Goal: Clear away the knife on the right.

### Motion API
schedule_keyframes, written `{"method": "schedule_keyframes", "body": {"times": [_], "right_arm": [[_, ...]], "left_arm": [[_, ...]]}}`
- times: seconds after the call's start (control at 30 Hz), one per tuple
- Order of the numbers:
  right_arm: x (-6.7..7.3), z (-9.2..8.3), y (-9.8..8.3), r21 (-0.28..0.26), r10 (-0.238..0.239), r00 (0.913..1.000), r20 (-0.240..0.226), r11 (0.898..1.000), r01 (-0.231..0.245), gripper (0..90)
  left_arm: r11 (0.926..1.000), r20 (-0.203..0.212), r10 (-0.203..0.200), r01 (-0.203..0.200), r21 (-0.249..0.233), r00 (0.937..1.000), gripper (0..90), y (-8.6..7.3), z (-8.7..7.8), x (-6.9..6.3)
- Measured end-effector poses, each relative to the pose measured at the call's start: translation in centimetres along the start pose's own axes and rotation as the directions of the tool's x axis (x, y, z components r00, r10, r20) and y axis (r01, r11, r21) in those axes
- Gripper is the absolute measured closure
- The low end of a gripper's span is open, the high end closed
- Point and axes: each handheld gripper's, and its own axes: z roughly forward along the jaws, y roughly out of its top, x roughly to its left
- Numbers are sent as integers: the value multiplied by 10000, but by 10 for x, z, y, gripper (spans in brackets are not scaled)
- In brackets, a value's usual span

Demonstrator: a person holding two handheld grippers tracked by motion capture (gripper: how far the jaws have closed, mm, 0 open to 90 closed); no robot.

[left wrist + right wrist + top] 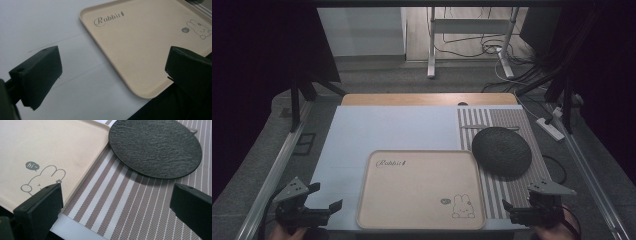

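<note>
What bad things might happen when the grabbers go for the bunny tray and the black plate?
The black plate lies flat on the striped mat, so the open right gripper may struggle to get under its low rim and could slide it instead. The plate sits close beside the tray; a push might knock them together. The tray's near edge seems to reach the table's edge by the open left gripper, so a nudge might tip it off.

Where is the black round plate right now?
In the high view the black round plate lies on the striped placemat at the table's right, touching the beige tray's right edge, ahead of the open right gripper.
</note>
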Motion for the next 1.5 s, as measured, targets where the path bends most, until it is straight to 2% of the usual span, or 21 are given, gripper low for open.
{"method": "schedule_keyframes", "body": {"times": [0.13,0.23,0.63,1.0,1.5], "right_arm": [[-2,0,0,17,211,9997,-113,9998,-210,0],[-2,1,0,68,199,9997,-128,9998,-198,0],[0,6,2,551,-1,10000,-92,9985,6,0],[2,7,4,705,-209,9998,26,9973,206,0],[-1,15,10,364,-255,9996,-150,9990,260,0]], "left_arm": [[10000,22,-33,33,-39,10000,16,0,0,1],[10000,15,-11,12,-9,10000,17,0,0,0],[10000,-4,-7,7,-4,10000,17,0,0,0],[10000,-61,18,-18,17,10000,17,0,0,-1],[10000,-64,-14,14,0,10000,17,0,0,0]]}}
